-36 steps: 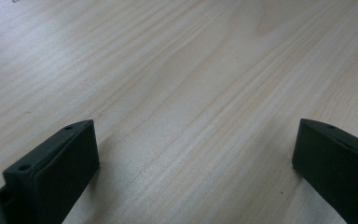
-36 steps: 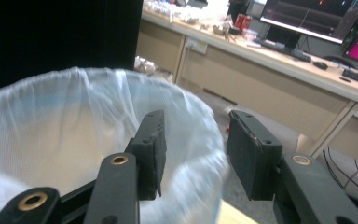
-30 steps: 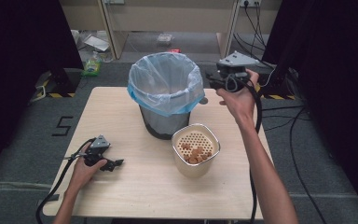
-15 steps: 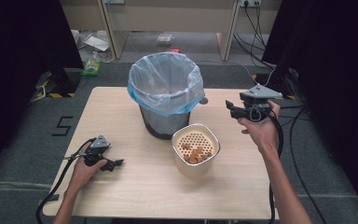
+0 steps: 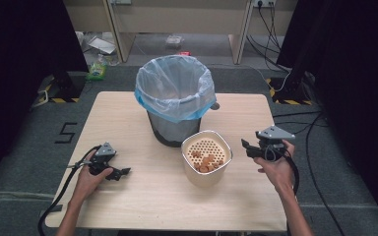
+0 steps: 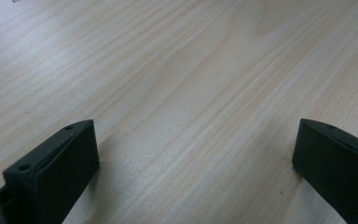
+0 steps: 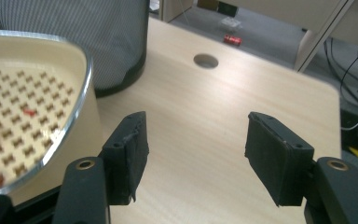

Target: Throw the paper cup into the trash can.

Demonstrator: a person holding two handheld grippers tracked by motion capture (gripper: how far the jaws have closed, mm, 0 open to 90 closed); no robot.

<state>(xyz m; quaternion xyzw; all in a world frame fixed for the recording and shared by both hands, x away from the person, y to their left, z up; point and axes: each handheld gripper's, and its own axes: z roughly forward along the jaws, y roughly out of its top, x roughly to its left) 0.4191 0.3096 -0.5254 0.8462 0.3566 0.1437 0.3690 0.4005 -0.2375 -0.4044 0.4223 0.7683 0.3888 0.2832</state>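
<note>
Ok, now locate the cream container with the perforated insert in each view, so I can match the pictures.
High view: the cream container stands at table centre, just in front of the bin, left of the right gripper.
Left gripper view: not in it; bare wooden table between open jaws.
Right gripper view: its rim and perforated insert sit at the left edge, beside the gripper's left jaw.
Shared landmark: the bin's dark mesh wall behind the container.

We see a light wood tabletop with a round cable hole near its far edge. On the grey floor behind it lie a green packet, white papers and a red can. Cables trail at right, and a "5" marking is on the floor at left.
</note>
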